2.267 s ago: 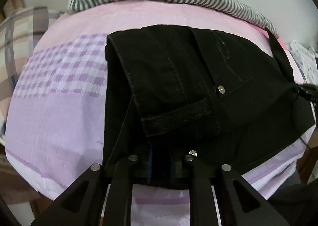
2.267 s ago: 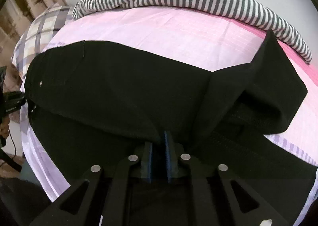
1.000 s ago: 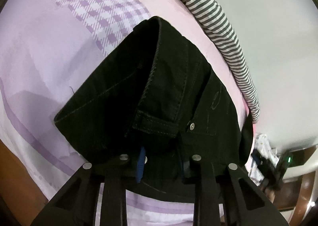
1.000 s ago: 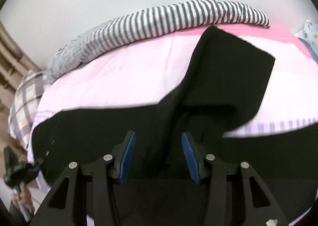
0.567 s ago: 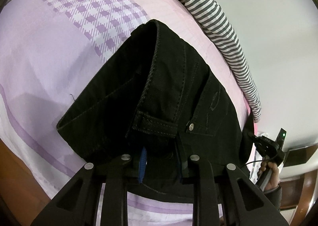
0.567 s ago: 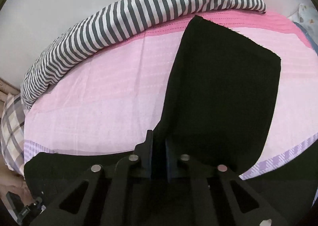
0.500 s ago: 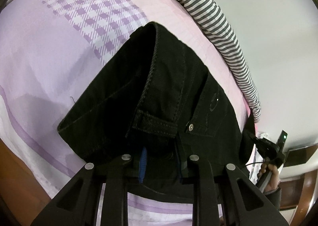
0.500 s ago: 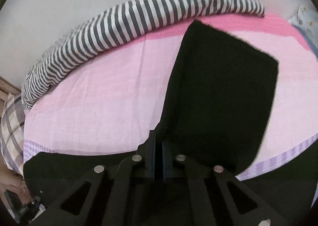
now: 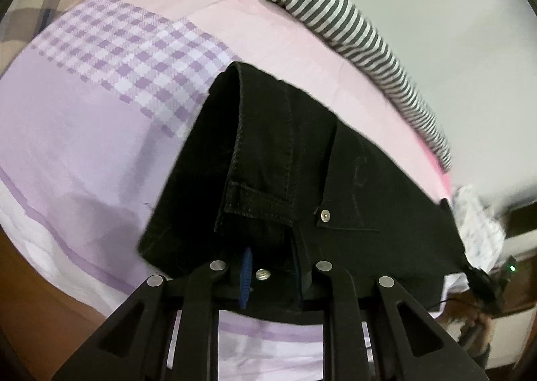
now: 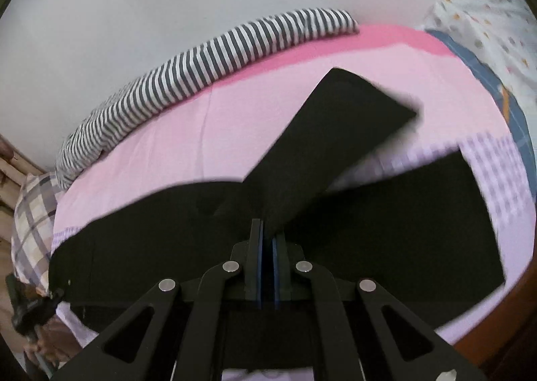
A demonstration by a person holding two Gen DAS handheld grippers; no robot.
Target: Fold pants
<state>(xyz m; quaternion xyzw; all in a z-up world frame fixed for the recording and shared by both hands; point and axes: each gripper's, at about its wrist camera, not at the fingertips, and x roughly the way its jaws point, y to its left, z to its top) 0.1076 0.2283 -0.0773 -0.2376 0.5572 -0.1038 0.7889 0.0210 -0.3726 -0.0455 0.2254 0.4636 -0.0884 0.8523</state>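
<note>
Since a second ago the right gripper (image 10: 266, 240) has clamped shut on the black jeans' leg (image 10: 339, 132) and swung it up over the pink bedsheet (image 10: 208, 132), while the left gripper (image 9: 273, 267), jaws just closing, pinches the waistband (image 9: 258, 179) at lower centre. Judged step: folding the legs toward the waist; next, lay the hem flat.

Right gripper (image 10: 267, 240) has clamped and swung the pant leg (image 10: 339, 132) sideways.

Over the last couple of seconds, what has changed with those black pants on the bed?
The right gripper opened, then clamped shut on a pant leg and lifted it clear of the other leg. The left gripper, its jaws just closing further, keeps pinching the waistband, slightly raised. The bed sheet and striped blanket stayed put.
</note>
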